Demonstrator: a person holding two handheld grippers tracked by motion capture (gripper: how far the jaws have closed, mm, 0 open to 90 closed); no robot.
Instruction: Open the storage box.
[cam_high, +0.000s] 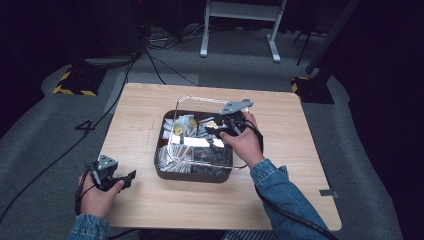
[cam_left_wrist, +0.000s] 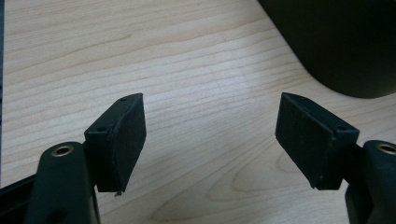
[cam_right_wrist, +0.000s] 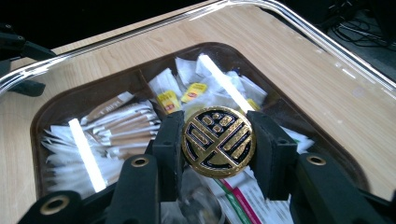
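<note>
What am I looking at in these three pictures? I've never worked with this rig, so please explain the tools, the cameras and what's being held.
There is no robot arm here: a person holds a hand tool with two black jaws in each hand. The high view looks down on the wooden table from above the person's side. The other two pictures come from cameras riding on the tools, looking along their jaws.

On the table stands a dark tray with compartments of paper sachets and tea bags, under a clear lid that looks lifted.

The right gripper is over the tray, its jaws shut on a round gold-and-black knob, seemingly the lid's handle. The left gripper waits beside the tray over bare wood, jaws open and holding nothing.
</note>
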